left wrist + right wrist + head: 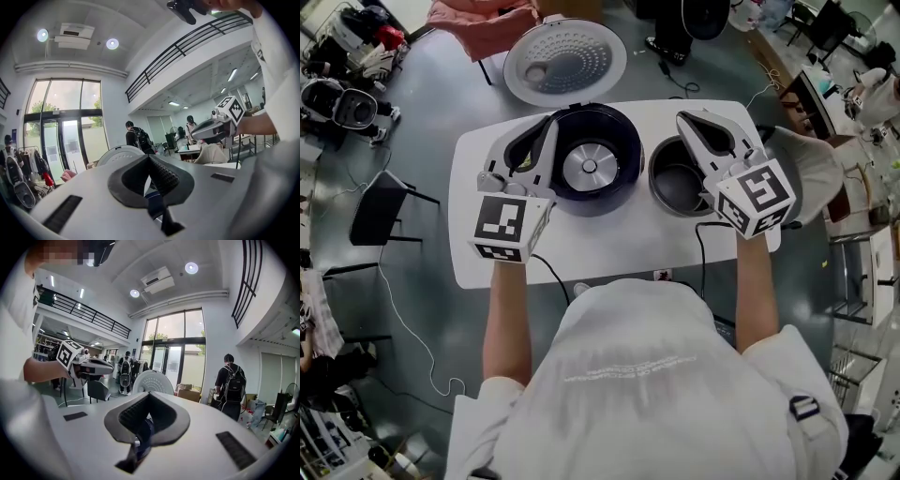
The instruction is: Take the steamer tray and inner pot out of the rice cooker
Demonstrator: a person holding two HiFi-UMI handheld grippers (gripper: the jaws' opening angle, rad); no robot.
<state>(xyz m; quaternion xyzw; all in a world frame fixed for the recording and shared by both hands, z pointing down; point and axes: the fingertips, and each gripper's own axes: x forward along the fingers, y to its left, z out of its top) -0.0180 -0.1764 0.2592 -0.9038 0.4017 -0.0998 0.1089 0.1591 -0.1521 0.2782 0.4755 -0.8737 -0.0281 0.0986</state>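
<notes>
Our left gripper (546, 127) and right gripper (686, 120) are both shut tight and hold nothing. The pot (675, 187) sits on the table (609, 246), at 3 o'clock from the cooker (589, 159). It is just beside our right gripper, so that hand is nearer. We see no tray.

A tall lab hall: mezzanine railing (187, 44), glass entrance doors (174, 364), equipment-cluttered grey floor (422, 122).
</notes>
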